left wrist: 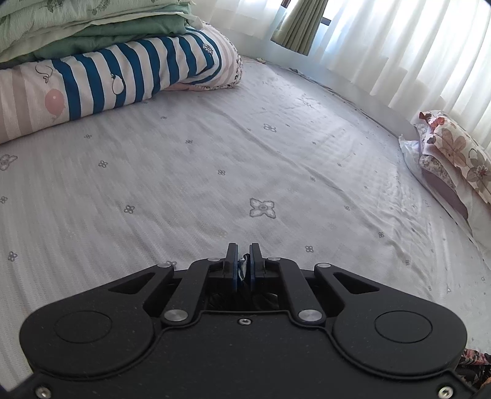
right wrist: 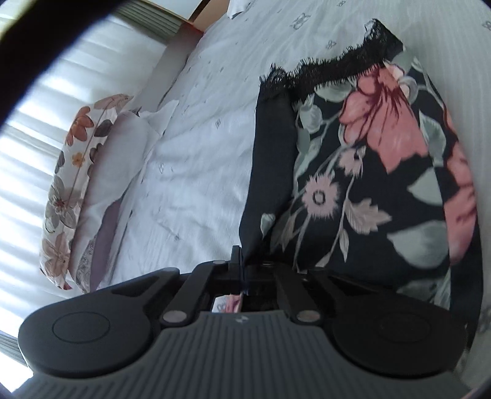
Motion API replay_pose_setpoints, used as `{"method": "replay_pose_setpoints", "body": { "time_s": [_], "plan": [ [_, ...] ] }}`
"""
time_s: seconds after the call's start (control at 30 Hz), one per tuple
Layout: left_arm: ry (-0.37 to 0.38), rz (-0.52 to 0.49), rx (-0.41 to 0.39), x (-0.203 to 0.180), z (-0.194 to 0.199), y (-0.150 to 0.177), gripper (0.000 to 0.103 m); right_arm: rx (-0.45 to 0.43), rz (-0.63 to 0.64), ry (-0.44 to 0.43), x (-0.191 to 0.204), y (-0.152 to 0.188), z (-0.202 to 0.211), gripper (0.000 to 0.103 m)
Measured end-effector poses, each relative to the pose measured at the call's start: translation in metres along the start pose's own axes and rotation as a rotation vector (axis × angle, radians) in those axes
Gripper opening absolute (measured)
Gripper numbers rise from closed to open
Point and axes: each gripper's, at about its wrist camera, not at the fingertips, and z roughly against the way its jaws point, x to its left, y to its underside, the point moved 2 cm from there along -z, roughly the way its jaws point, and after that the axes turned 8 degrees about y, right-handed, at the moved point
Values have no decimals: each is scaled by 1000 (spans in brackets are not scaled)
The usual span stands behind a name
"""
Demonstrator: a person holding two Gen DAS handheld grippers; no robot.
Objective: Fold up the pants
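The pants (right wrist: 368,172) are dark navy with pink flowers, grey leaves and a black lace hem (right wrist: 337,64). In the right wrist view they hang and spread from my right gripper (right wrist: 245,261), which is shut on their edge, over the pale bed sheet (right wrist: 199,159). In the left wrist view my left gripper (left wrist: 244,261) is shut on a small pinch of the same fabric between its blue pads (left wrist: 236,270), above the sheet (left wrist: 245,159). A corner of the pants (left wrist: 474,365) shows at the lower right there.
A striped rolled duvet (left wrist: 107,86) with green folded bedding (left wrist: 92,27) on top lies at the back left. A floral pillow (left wrist: 454,153) lies at the right edge, also in the right wrist view (right wrist: 70,190). White curtains (left wrist: 399,40) hang behind the bed.
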Motion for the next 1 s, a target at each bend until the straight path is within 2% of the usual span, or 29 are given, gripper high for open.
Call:
{"method": "replay_pose_setpoints", "body": {
  "time_s": [0.1, 0.27, 0.37, 0.47, 0.6, 0.8, 0.83, 0.87, 1.0],
  "plan": [
    [7, -11, -3, -5, 3, 1, 7, -39, 67, -10, 10, -5, 16, 2],
    [51, 4, -13, -9, 28, -4, 7, -126, 171, -64, 26, -37, 100, 2],
    [77, -5, -21, -10, 54, -6, 7, -165, 246, -40, 23, -56, 148, 2],
    [102, -28, -27, -6, 84, -5, 7, -194, 301, -5, 5, -71, 201, 2],
    [116, -47, 20, 8, 117, 12, 6, -201, 293, 17, -55, -81, 270, 2],
    [98, -29, 120, 48, 150, 63, 6, -168, 276, 92, -171, -66, 348, 2],
    [101, -26, 125, 56, 157, 70, 6, -168, 276, 92, -171, -66, 348, 2],
    [96, -32, 132, 62, 164, 76, 6, -172, 272, 124, -206, -60, 366, 2],
    [38, -41, 153, 94, 184, 98, 1, -158, 239, 196, -269, -46, 389, 2]
  ]
}}
